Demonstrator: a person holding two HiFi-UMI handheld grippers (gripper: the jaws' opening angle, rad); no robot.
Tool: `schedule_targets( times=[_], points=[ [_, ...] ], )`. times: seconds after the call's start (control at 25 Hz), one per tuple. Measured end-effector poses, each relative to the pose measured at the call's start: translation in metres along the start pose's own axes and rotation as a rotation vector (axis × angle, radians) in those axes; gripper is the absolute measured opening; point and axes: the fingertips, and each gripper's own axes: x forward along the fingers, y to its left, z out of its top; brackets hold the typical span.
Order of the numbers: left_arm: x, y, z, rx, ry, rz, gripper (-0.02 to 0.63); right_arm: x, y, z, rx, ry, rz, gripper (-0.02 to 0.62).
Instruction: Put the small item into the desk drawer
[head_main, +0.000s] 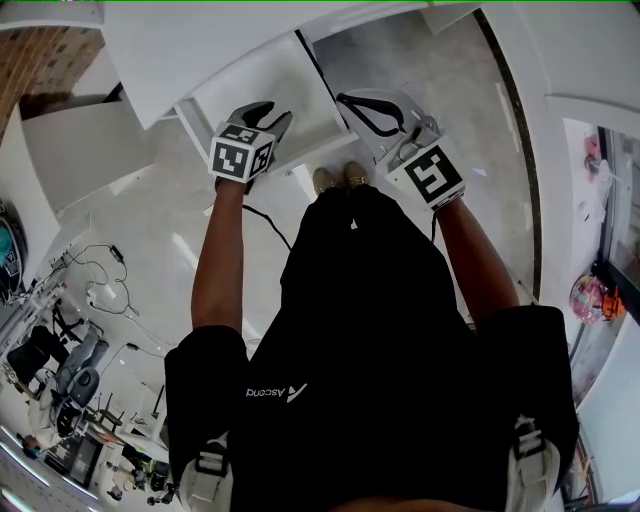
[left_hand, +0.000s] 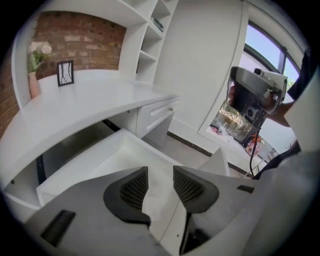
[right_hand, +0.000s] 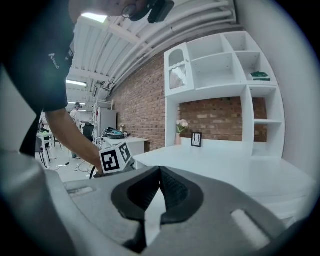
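The left tongs (left_hand: 160, 187) are seen with jaws apart, and only the floor of an open white drawer (left_hand: 100, 155) shows between them. Above the drawer a curved white table (left_hand: 85, 107) is seen. A vase (left_hand: 34, 86) of flowers and a small frame (left_hand: 65, 73) are stood on it against a brick wall (left_hand: 82, 37). White shelves (left_hand: 150, 47) are set beside. At upper right, what may be the right tongs (left_hand: 256, 90) is held up, blurred.

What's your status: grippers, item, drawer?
Left gripper open, empty, over open drawer. Right gripper shut, empty. No small item in view. Nothing blocking drawer.
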Motion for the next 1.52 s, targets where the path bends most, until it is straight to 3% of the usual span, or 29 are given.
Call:
schedule_targets(
  times=[0.32, 0.68, 0.84, 1.04, 1.52],
  points=[
    [-0.080, -0.043, 0.074, 0.049, -0.397, 0.057, 0.049, -0.006, 0.017, 0.029, 0.011, -0.078, 0.027, 0.000],
    [-0.177, -0.101, 0.126, 0.068, -0.730, 0.101, 0.000, -0.025, 0.038, 0.074, 0.017, -0.207, 0.056, 0.000],
    [-0.211, -0.128, 0.143, 0.096, -0.806, 0.112, -0.002, -0.039, 0.053, 0.092, 0.062, -0.248, 0.070, 0.000],
    [-0.241, -0.153, 0.154, 0.155, -0.877, 0.125, -0.002, -0.055, 0.064, 0.107, 0.046, -0.302, 0.075, 0.000],
    [-0.278, -0.188, 0.162, 0.256, -0.935, 0.154, -0.002, -0.076, 0.081, 0.137, -0.012, -0.357, 0.085, 0.000]
  ],
)
